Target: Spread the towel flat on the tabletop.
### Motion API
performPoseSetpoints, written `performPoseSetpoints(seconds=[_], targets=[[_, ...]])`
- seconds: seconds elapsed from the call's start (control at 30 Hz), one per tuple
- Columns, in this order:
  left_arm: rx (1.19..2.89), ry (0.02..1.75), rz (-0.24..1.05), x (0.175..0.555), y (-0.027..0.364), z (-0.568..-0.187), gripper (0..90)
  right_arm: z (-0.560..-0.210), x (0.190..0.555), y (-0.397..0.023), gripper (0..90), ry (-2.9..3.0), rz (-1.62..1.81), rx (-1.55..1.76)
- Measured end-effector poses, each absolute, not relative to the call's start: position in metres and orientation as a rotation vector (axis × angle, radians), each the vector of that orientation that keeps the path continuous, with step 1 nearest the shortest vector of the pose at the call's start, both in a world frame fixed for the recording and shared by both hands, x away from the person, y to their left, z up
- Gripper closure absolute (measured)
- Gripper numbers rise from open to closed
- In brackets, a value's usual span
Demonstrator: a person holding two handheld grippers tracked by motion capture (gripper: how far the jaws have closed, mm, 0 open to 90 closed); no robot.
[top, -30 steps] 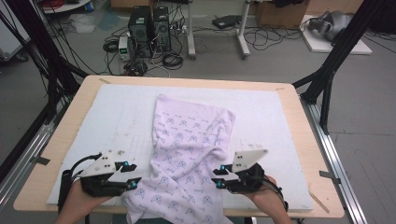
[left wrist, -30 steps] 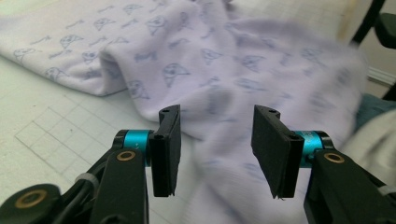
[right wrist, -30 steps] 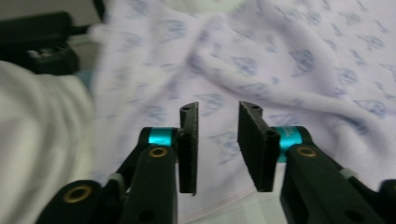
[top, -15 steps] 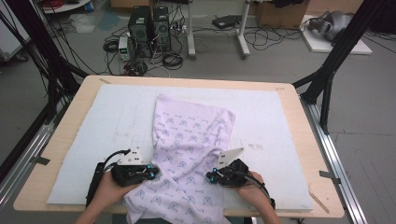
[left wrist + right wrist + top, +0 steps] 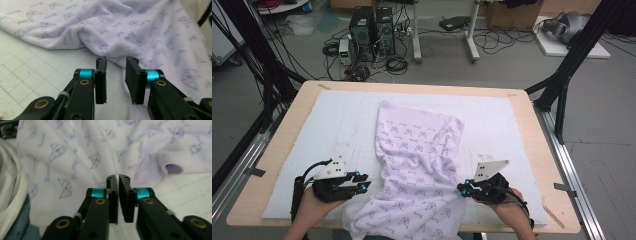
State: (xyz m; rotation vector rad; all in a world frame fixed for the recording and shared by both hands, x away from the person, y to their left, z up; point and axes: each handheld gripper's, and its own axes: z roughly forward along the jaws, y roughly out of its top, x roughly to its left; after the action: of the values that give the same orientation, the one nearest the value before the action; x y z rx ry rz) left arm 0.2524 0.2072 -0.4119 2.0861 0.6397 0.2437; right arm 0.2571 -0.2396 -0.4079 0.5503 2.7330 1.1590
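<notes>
A pale lilac cloth (image 5: 419, 165) with a blue print lies rumpled down the middle of the mat, and its near end hangs over the table's front edge. My left gripper (image 5: 364, 182) lies at the cloth's left edge. Its jaws have just been opening and stand apart (image 5: 116, 61) with nothing between them, and a fold of the cloth (image 5: 140, 27) sits just beyond the tips. My right gripper (image 5: 462, 189) is at the cloth's right edge. Its jaws (image 5: 118, 178) stand almost together, empty, over the printed cloth (image 5: 75, 152).
A white padded mat (image 5: 312, 130) covers the wooden table (image 5: 532, 125), bare on both sides of the cloth. Black frame posts (image 5: 572, 65) rise at the table's far corners. Computers (image 5: 372, 27) and cables sit on the floor beyond.
Both grippers had come in over the cloth's side edges and have now drawn back outward, the left one leftward and the right one rightward. The cloth lies much as before.
</notes>
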Motion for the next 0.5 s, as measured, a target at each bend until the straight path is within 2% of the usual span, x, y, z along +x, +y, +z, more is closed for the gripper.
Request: performPoseSetpoints(seconds=[0.03,0.07,0.1,0.23,0.4,0.43,0.47,0.5], targets=[[2.118,0.658,0.258,0.262,0.203,-0.419,72.7,-0.408,0.261,-0.233,77.5,2.711,1.189,0.542],[2.118,0.658,0.258,0.262,0.203,-0.419,74.3,-0.408,0.261,-0.233,77.5,2.711,1.189,0.542],[2.131,0.672,0.266,0.268,0.2,-0.422,75.6,-0.409,0.265,-0.223,72.3,2.693,1.197,0.535],[2.14,0.686,0.245,0.284,0.185,-0.43,75.4,-0.417,0.28,-0.202,70.2,2.706,1.163,0.493],[2.171,0.689,0.218,0.292,0.171,-0.438,70.9,-0.429,0.29,-0.195,68.9,2.751,1.061,0.512],[2.175,0.688,0.211,0.294,0.167,-0.439,65.9,-0.432,0.294,-0.197,68.8,2.756,1.04,0.546],[2.172,0.694,0.204,0.295,0.164,-0.44,65.9,-0.432,0.294,-0.197,68.8,2.756,1.04,0.546],[2.178,0.698,0.206,0.296,0.156,-0.44,59.4,-0.433,0.295,-0.199,68.3,2.754,1.04,0.559]])
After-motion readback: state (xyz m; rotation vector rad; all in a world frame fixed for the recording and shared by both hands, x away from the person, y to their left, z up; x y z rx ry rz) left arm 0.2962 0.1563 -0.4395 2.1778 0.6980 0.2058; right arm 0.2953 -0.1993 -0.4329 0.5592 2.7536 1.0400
